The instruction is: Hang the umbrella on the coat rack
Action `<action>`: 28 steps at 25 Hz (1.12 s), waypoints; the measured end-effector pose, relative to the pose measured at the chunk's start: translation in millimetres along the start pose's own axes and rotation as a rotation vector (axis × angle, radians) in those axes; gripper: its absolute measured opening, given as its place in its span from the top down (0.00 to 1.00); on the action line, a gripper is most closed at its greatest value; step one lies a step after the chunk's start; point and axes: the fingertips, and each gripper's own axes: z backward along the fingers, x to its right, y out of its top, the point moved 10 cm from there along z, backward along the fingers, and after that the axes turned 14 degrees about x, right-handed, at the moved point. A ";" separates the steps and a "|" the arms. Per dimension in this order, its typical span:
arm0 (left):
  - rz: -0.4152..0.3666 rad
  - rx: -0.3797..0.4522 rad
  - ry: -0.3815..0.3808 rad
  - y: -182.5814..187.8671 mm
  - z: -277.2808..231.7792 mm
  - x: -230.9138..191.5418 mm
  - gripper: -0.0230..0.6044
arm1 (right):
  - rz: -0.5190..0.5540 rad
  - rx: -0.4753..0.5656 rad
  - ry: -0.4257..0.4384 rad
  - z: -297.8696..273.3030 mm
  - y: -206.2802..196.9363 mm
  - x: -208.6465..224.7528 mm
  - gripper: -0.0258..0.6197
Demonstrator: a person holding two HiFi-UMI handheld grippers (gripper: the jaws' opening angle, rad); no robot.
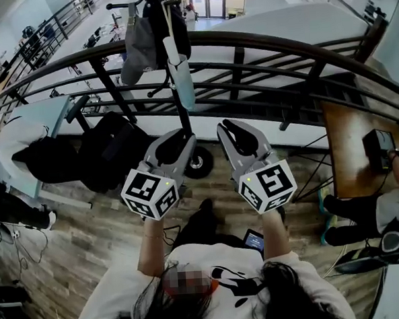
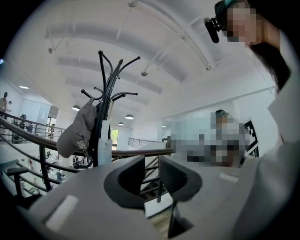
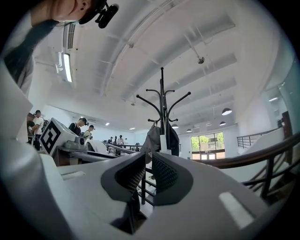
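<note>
Wood-plank floor (image 1: 90, 243) of an open mezzanine, closed off ahead by a curved dark railing (image 1: 280, 46), with a white vaulted ceiling and a wide hall beyond. No desk carries the task's things. A wooden desk (image 1: 346, 136) stands well to the right of your right fingers, and black bags (image 1: 111, 154) lie on the floor to the left of your left fingers.

The coat rack (image 1: 181, 116) stands just beyond both pairs of fingers, nearer the left pair. The umbrella (image 1: 180, 72), folded and pale, hangs high on the rack alongside the pole. A grey cap (image 1: 137, 48) hangs to its left and a dark garment (image 3: 178, 140) behind it. Which hook bears the umbrella cannot be told.

Your left gripper (image 2: 151, 161) has its fingers (image 2: 126, 183) apart with a clear gap, and only the railing shows between them. Your right gripper (image 3: 148, 157) has its fingers (image 3: 166, 176) parted by a narrow slit, with nothing held.

Judged from this layout, the hanging step looks complete and both tools are free. The next move calls for drawing both grippers back from the pole without brushing the umbrella or cap. Watch that the umbrella hangs steady.
</note>
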 end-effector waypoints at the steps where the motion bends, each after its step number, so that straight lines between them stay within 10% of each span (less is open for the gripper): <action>1: 0.007 -0.013 0.005 -3.5 6.5 6.0 0.83 | -0.004 -0.004 -0.009 8.5 -1.0 -3.4 0.88; 28: 0.000 -0.045 0.101 18.2 168.3 25.7 0.83 | -0.036 -0.038 0.023 47.7 -10.0 -149.0 0.94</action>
